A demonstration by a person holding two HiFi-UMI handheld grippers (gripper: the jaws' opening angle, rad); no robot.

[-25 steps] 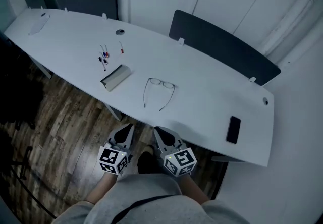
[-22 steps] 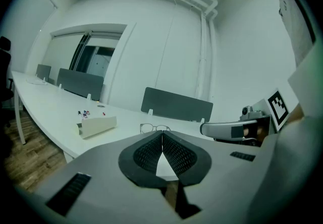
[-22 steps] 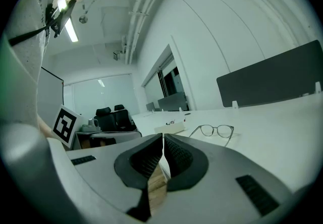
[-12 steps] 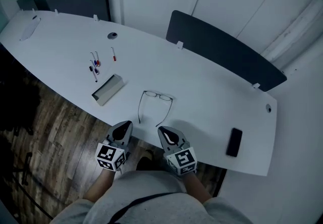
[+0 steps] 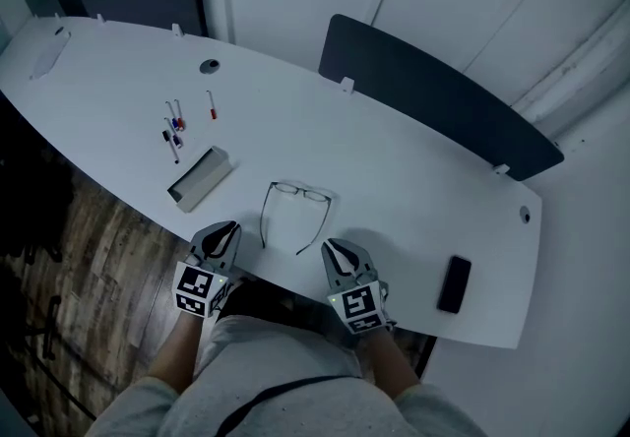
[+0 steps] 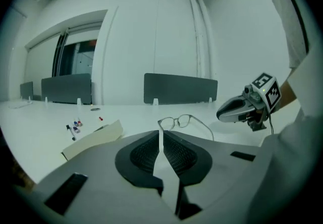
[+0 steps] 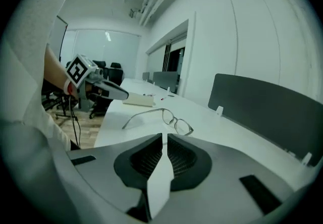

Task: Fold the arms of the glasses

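Bare table (image 5: 413,179) surrounds the glasses (image 5: 299,192), open from the near edge and both sides. Left of the glasses a box (image 5: 197,179) sits near, pens (image 5: 175,125) beyond it. Right of the glasses a phone (image 5: 454,283) lies well apart. Behind the glasses, well apart, a divider (image 5: 433,95) stands along the far edge.

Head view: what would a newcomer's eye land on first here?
The glasses lie near the front edge of the white table, arms open and pointing toward the person. The left tool and right tool, both shut and empty, sit either side of the arm tips without touching them. A dark phone lies off to the right.
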